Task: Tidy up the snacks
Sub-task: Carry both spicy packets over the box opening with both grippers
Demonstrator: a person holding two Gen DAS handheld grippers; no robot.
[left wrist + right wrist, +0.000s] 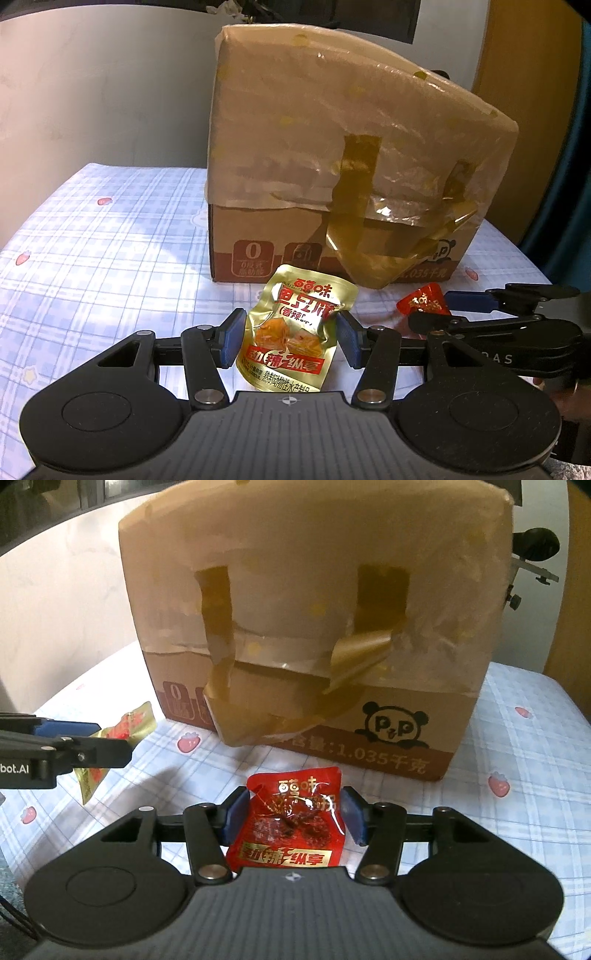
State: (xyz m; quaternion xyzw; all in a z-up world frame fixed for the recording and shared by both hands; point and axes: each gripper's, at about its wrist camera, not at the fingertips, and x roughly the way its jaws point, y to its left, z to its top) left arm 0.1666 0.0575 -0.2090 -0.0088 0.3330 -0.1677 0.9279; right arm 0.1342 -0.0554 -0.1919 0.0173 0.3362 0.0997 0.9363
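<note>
Left claw point(291, 334): clamped on the gold pouch point(295, 332), blue pads squeezing both sides so the foil's crinkled
Right claw point(293, 814): gripping the red pouch point(291, 830), pads tight against its edges
Gold pouch spot: held in front of the box point(332, 155), over the cloth point(92, 240)
Red pouch spot: also in front of the box, just beside the gold one
Box: cardboard, taped up with wrinkly plastic and peeling brown tape, panda logo point(397, 725) low on its front
Cloth: blue plaid with little strawberries
</note>
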